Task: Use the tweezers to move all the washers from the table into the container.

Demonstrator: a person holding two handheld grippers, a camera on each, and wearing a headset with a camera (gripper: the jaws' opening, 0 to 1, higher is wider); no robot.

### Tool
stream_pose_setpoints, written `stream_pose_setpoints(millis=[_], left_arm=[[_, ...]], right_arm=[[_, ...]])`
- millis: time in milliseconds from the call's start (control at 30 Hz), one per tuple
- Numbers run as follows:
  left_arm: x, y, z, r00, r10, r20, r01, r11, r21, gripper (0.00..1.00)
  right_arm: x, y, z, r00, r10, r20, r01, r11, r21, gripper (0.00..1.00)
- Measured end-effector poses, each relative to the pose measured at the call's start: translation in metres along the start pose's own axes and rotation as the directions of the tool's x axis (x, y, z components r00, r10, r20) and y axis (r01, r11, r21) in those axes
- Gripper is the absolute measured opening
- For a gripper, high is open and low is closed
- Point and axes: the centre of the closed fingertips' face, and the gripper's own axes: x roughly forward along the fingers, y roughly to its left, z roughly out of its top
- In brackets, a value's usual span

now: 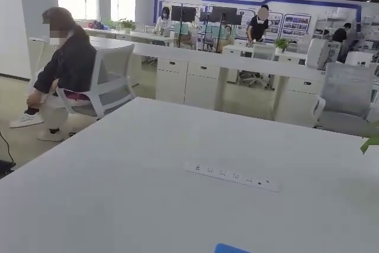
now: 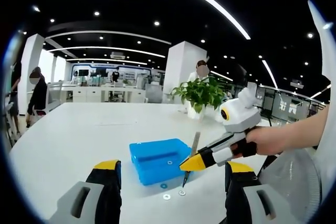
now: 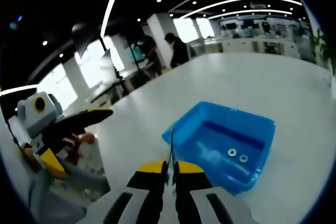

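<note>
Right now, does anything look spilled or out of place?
Nothing looks spilled or damaged. A few washers lie loose on the table beside the blue container; two more sit inside it.

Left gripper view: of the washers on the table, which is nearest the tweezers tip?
The rightmost washer, just below the tip of the tweezers. The other two washers lie further left, in front of the blue container.

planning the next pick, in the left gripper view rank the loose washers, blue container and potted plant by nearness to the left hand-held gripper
1. loose washers, on the table just ahead.
2. blue container, just behind them.
3. potted plant, far side of the table, right of centre.
</note>
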Motion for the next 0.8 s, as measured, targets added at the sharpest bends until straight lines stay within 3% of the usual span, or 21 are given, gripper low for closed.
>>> stream_pose_setpoints(millis=[233, 800], left_arm=[[0.001, 0.001, 0.0, 1.0, 0.002, -0.001, -0.002, 1.0, -0.001, 0.82], [0.001, 0.0, -0.001, 1.0, 0.0, -0.009, 0.0, 1.0, 0.005, 0.82]], right_arm=[[0.01, -0.002, -0.013, 0.9984, -0.019, -0.053, 0.017, 0.999, -0.041, 0.04], [0.01, -0.003, -0.019, 0.997, -0.024, -0.074, 0.018, 0.997, -0.078, 0.04]])
